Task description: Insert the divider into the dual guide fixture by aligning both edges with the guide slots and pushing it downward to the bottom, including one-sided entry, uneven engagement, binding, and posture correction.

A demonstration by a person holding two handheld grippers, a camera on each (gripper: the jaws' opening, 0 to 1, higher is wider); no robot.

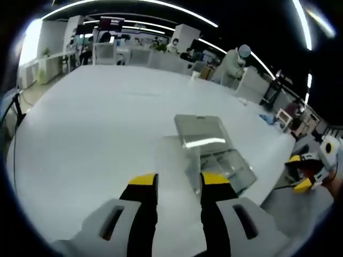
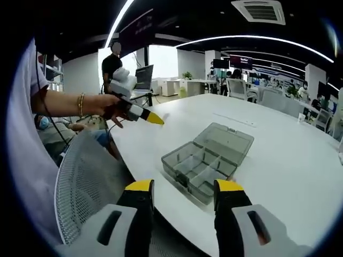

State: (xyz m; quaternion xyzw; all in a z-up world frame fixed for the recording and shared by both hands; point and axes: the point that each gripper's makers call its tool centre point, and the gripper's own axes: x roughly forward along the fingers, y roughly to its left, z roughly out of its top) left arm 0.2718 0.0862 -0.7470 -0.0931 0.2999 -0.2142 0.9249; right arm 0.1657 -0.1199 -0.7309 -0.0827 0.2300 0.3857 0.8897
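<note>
Both hand-held grippers, left and right, wide apart, holding nothing; open box on worktop at 12 o'clock.

A wide white table stands in an open-plan office lit by long curved ceiling light strips. Desks and office chairs fill the far side beneath a ceiling air vent. A white mesh chair sits at the table's near edge.
</note>
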